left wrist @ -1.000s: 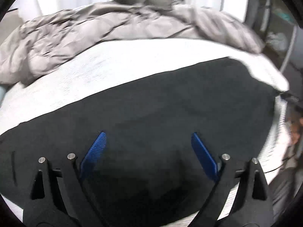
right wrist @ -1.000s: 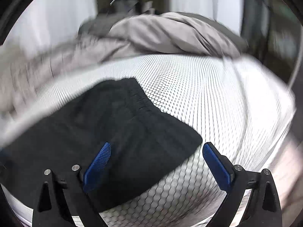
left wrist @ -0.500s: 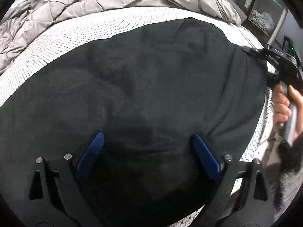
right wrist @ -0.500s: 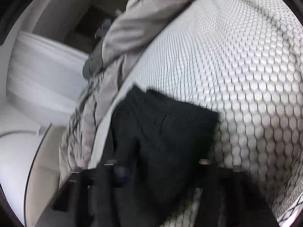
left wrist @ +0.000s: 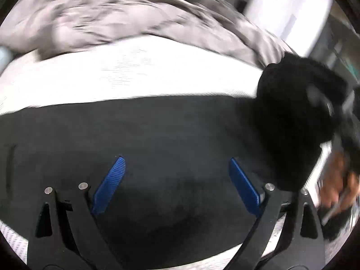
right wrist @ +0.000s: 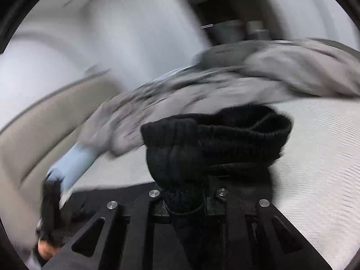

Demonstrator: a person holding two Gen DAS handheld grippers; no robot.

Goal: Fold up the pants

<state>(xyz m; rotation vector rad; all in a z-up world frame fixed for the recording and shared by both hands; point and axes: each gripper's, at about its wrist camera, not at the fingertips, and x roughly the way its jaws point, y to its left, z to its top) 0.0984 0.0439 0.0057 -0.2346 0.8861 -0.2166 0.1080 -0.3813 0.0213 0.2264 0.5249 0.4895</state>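
Observation:
Black pants point(left wrist: 168, 123) lie spread across the white mattress point(left wrist: 135, 76). My left gripper point(left wrist: 176, 158) hovers just above them, blue pads wide apart and open, with nothing pinched. In the left wrist view one end of the pants point(left wrist: 292, 117) is raised in a dark bunch at the right. My right gripper point(right wrist: 187, 191) is closing its jaws on that ribbed end of the pants point(right wrist: 213, 139), which bulges up out of the grip and hides the pads.
A crumpled grey duvet point(left wrist: 135, 22) is heaped along the far side of the bed. A light blue pillow point(right wrist: 72, 164) lies at its left end. A person's hand point(left wrist: 337, 184) shows blurred at the right edge. White curtains hang behind the bed.
The right gripper went from wide open over the pants' end to clamped on it and lifted it off the mattress. The left gripper stayed open and pulled back above the pants.

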